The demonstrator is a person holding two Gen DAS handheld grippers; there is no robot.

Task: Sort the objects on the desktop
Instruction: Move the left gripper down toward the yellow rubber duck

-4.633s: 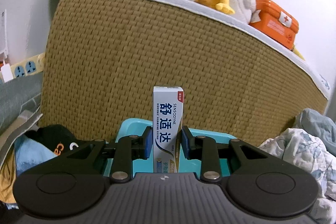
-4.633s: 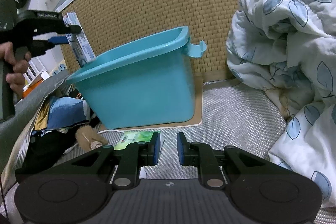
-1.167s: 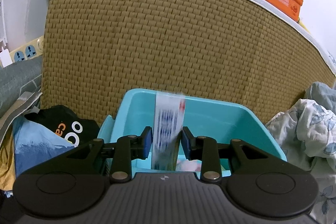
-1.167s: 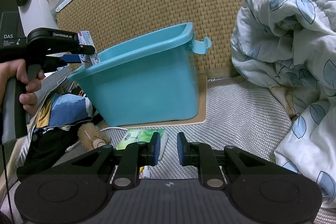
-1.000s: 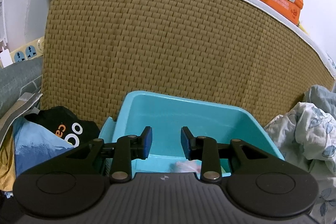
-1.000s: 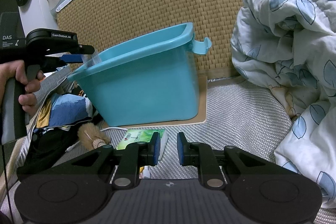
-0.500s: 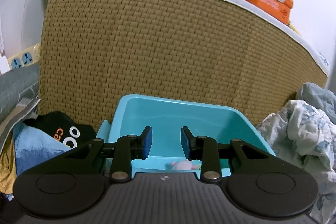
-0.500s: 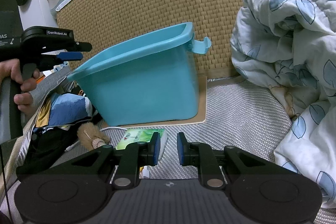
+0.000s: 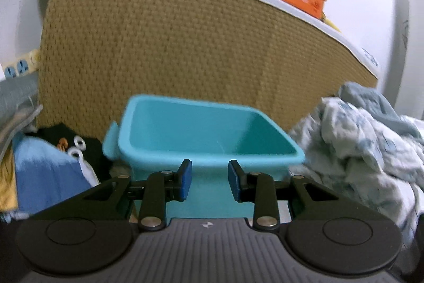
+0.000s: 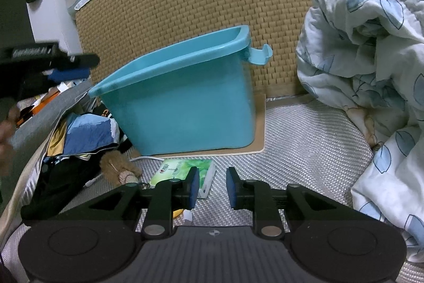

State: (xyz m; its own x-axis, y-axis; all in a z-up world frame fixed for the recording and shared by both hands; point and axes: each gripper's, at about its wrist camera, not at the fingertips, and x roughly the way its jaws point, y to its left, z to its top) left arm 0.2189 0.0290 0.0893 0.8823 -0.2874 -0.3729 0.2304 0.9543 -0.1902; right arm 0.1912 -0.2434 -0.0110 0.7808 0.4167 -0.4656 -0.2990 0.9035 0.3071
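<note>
Blurring hides the teal bin (image 9: 206, 129) floor beyond the left claw (image 9: 207, 181).

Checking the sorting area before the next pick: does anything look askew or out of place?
Yes: a green packet lies loose on the mat in front of the teal bin, partly hidden by the right hand-held gripper. Beside it, a brown furry item sits against a heap of clothes.

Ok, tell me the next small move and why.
Probably ease the right gripper down onto the green packet. It is open and empty, the packet lies just ahead of it in front of the bin, and the left gripper is open and empty.
</note>
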